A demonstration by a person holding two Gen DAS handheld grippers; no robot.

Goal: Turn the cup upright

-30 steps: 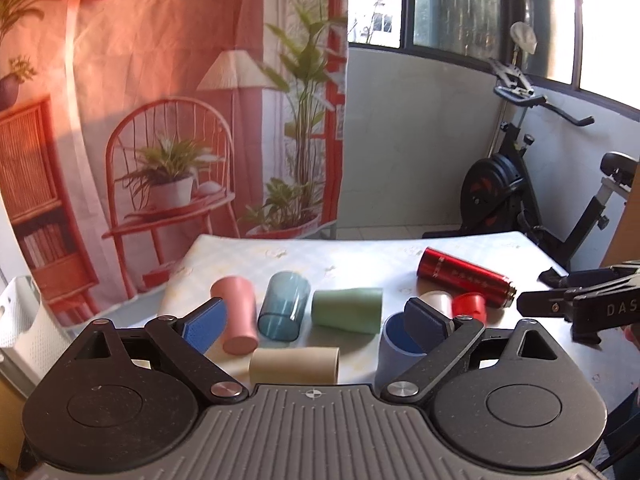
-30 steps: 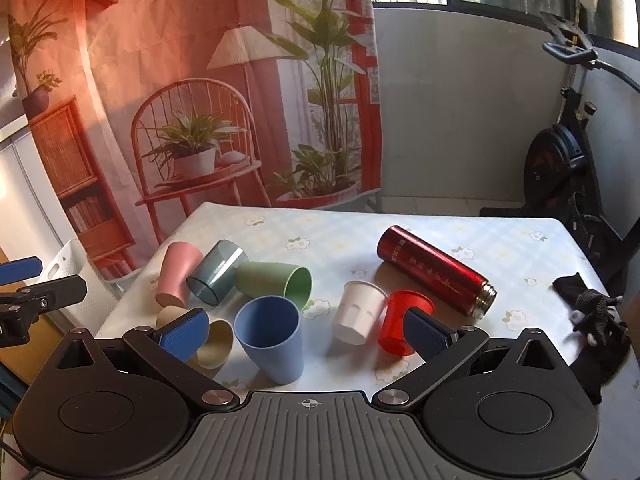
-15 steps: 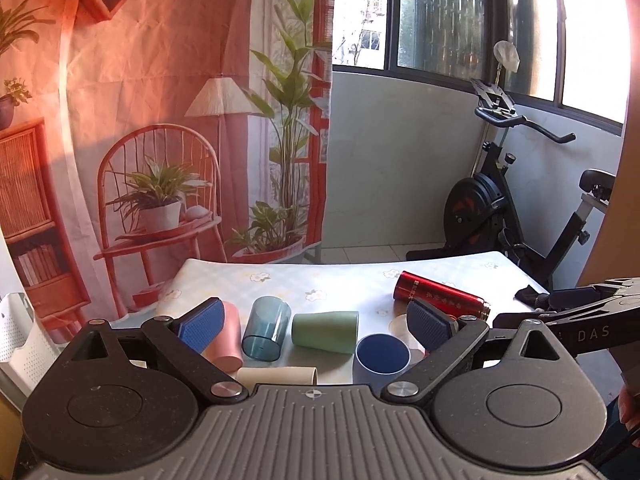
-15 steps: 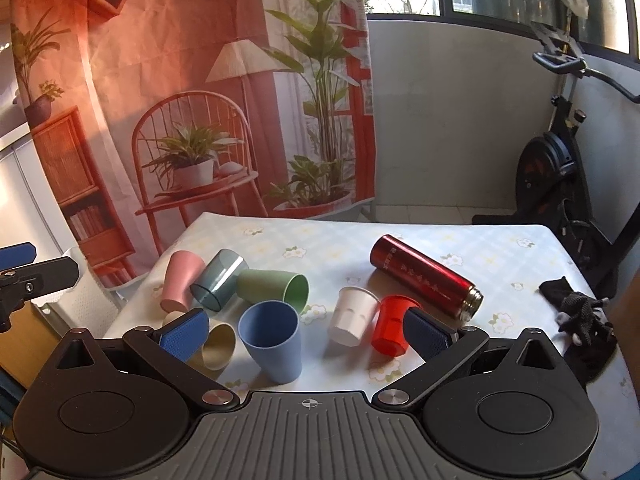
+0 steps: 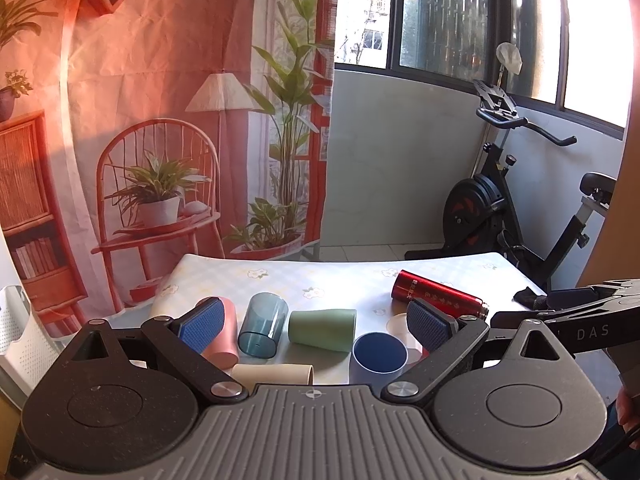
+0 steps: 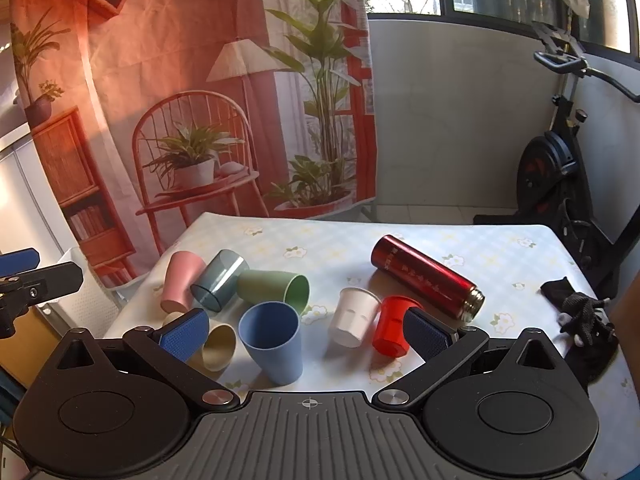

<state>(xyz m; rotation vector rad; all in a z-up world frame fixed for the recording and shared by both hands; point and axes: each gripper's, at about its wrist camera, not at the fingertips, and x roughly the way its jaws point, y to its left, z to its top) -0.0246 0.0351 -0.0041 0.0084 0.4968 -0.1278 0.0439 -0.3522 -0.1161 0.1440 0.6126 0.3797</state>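
Note:
Several cups sit on the flowered table (image 6: 440,248). A blue cup (image 6: 273,347) stands upright, also shown in the left wrist view (image 5: 378,352). A green cup (image 6: 276,286), a clear grey-blue cup (image 6: 218,280) and a beige cup (image 6: 218,346) lie on their sides. A pink cup (image 6: 180,282), a white cup (image 6: 354,316) and a red cup (image 6: 394,326) stand mouth down. My left gripper (image 5: 314,318) is open and empty, back from the cups. My right gripper (image 6: 306,332) is open and empty above the near cups.
A red thermos (image 6: 426,280) lies on its side at the back right of the table. A black cloth (image 6: 580,312) lies at the right edge. An exercise bike (image 6: 560,184) stands behind, a white basket (image 5: 16,328) to the left.
Both grippers have drawn back and risen from the cups, so the table sits lower and farther in both views. The cups have not moved.

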